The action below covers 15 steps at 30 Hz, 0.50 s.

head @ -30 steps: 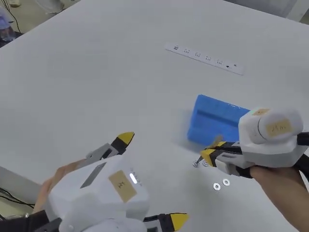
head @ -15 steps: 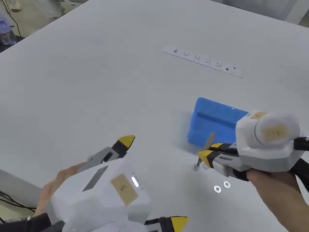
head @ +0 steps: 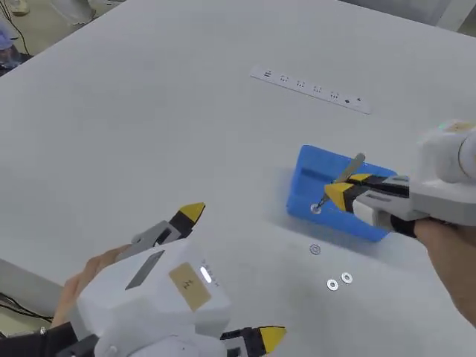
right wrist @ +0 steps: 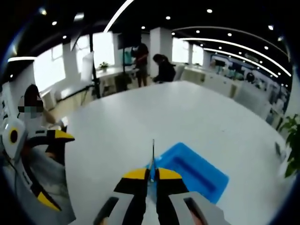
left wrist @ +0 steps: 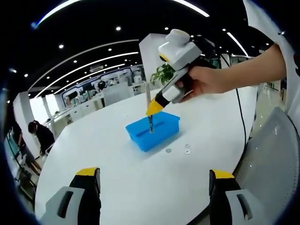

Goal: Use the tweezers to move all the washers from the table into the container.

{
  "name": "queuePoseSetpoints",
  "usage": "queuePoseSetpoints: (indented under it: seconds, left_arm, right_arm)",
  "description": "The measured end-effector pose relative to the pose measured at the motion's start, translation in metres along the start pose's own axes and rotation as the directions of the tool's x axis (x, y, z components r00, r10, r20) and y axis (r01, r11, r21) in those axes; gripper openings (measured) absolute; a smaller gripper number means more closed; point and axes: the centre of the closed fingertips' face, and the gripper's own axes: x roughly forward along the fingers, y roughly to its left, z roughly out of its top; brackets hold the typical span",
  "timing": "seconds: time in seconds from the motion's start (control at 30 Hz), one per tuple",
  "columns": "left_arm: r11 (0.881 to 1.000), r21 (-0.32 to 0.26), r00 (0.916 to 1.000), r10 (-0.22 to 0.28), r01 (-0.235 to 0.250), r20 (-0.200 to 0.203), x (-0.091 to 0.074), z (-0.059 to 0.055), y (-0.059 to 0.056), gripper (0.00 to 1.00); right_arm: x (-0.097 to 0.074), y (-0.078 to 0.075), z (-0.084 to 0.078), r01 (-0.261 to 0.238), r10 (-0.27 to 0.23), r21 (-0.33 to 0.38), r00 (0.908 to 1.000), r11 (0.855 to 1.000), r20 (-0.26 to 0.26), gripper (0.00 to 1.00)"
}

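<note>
My right gripper (head: 343, 190) is shut on thin metal tweezers (head: 335, 186), whose tips point down over the near left corner of the blue container (head: 349, 223). A small washer (head: 316, 210) seems to sit at the tweezer tips. Three washers lie on the white table in front of the container: one (head: 314, 250) alone, and a pair (head: 332, 285) (head: 346, 279). In the right gripper view the tweezers (right wrist: 152, 157) stick out between the shut jaws above the container (right wrist: 197, 176). My left gripper (head: 232, 276) hovers open at the near left, holding nothing.
A white power strip (head: 311, 89) lies farther back on the table (head: 149, 134). In the left gripper view the container (left wrist: 157, 133) and washers (left wrist: 186, 149) sit mid-table, with a grey chair (left wrist: 274, 164) at the right. People stand at desks far behind.
The right gripper has lifted the tweezers from the washers on the table and moved back over the container. One fewer washer lies on the table. The left gripper stayed put.
</note>
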Motion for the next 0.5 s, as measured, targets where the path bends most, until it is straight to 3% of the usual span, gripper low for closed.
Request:
queuePoseSetpoints:
  seconds: [0.13,0.27,0.5]
  left_arm:
    - [1.0,0.008,0.9999,0.0,0.0,-0.012,0.001,-0.002,0.0,0.99]
    - [1.0,0.009,1.0,0.006,-0.006,-0.002,0.0,0.0,0.001,0.99]
    - [1.0,0.013,0.9998,0.012,-0.012,-0.017,0.0,-0.003,0.002,0.99]
  right_arm:
    - [0.007,-0.016,0.001,0.051,-0.052,0.023,0.9986,0.998,0.013,0.02]
    - [0.025,-0.028,-0.013,0.072,-0.072,0.054,0.9974,0.996,-0.006,0.03]
    - [0.041,-0.038,-0.035,0.142,-0.147,-0.061,0.9861,0.988,-0.078,0.03]
